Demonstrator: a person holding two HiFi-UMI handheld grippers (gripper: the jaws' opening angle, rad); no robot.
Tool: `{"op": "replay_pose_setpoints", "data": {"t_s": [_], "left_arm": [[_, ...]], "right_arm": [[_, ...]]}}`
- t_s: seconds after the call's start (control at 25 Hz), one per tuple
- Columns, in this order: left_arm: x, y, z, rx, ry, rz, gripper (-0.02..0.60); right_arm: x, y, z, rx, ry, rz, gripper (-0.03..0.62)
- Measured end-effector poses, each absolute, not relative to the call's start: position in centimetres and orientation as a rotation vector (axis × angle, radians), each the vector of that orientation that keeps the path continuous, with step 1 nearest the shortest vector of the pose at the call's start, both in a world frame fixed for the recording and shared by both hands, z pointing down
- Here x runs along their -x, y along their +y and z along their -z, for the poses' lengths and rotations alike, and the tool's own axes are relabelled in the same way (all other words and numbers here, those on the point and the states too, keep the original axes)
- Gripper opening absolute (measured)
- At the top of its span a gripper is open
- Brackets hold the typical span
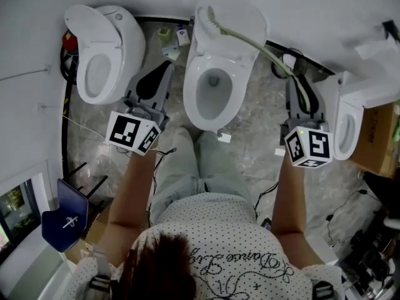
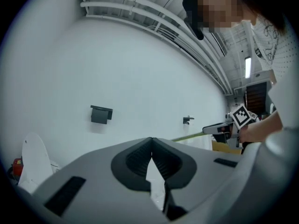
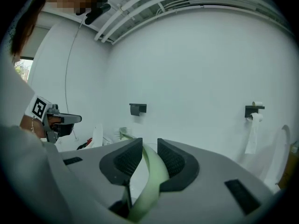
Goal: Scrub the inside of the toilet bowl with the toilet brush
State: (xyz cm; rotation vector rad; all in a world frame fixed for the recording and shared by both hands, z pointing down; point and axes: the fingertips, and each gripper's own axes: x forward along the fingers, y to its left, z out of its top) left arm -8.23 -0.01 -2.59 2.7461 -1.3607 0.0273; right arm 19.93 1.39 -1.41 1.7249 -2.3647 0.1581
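— Toilet brush (image 1: 210, 19), position?
— Bristle head is up over the raised lid (image 1: 244, 19) behind the middle toilet bowl (image 1: 192, 99), not in it. Right hand-held gripper (image 3: 149, 155) is clamped on the green handle (image 1: 269, 52) near its end, right of the bowl.
— Left hand-held gripper (image 2: 151, 155)?
— Jaws together, nothing between them; left of the bowl.
— Handling?
— Judged light. Slim curved handle, likely springy; the end grip may twist under scrubbing load.

white walls (image 3: 196, 64), marble floor (image 1: 259, 120), window (image 1: 11, 211)
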Motion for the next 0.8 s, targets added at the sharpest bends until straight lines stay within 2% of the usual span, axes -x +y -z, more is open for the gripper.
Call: {"op": "replay_pose_setpoints", "data": {"t_s": [0.4,0.8], "left_arm": [[8.5,-4.6,-3.0,-2.72,-1.301,-0.047,0.003],[8.6,-7.6,-11.1,-2.669,-1.235,-0.064,0.003]], "right_arm": [[-21.0,0.4,-4.7,-1.786,-2.205,-0.315,0.114],[-20.4,3.6,-15.7,-1.801,-2.042,-0.521,0.114]]}}
